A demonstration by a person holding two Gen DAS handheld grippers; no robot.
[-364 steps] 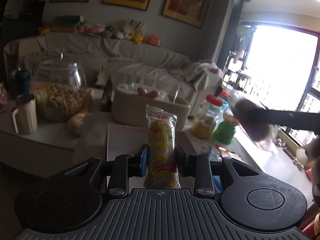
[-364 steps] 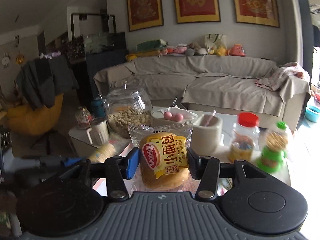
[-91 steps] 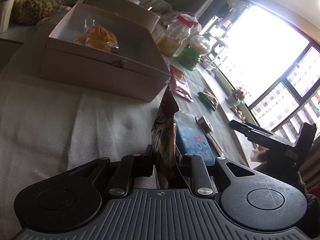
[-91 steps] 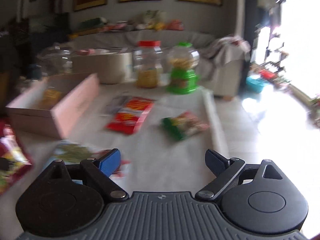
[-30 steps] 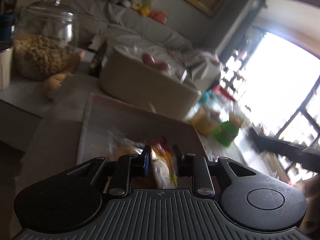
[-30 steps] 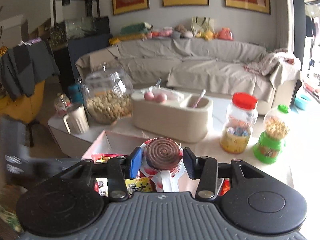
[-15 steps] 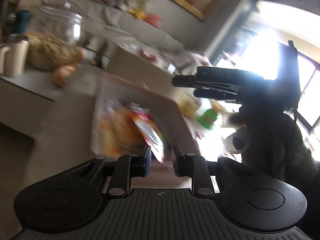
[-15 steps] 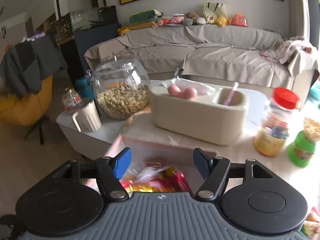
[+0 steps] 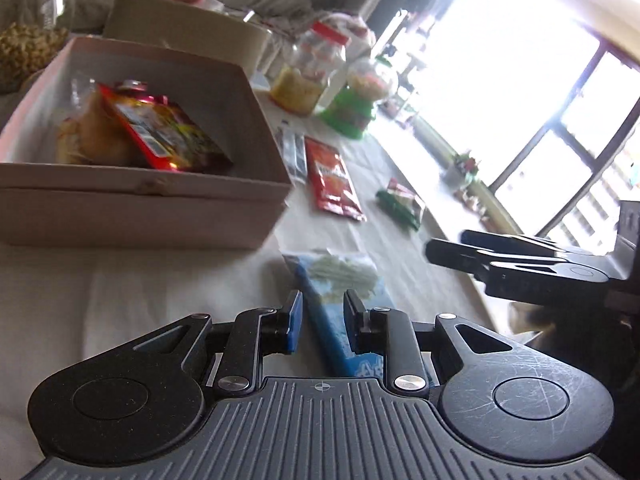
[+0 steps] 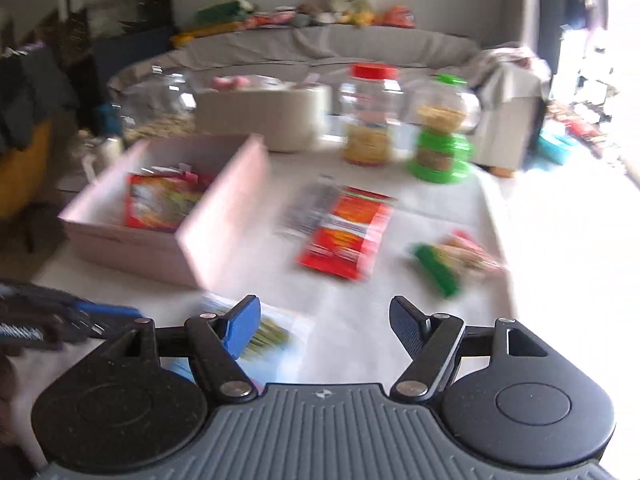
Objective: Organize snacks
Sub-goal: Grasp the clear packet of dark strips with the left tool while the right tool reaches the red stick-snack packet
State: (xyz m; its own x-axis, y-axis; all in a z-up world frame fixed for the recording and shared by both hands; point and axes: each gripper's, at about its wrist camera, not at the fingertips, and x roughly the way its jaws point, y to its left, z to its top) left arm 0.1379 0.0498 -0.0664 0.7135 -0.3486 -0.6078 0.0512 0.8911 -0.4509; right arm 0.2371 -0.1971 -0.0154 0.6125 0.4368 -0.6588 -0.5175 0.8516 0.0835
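On packets (image 9: 331, 182), lettering too blurred.

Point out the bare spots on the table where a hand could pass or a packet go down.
Bare cloth lies in front of the box, left of the blue packet. Another patch sits between the red packet and right gripper. Crowded by the jars.

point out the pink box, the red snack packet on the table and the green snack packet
pink box (image 9: 140, 212), left wrist view, on its near outer wall
red snack packet (image 9: 330, 178), left wrist view, on the middle of its printed face
green snack packet (image 10: 436, 270), right wrist view, on its green end
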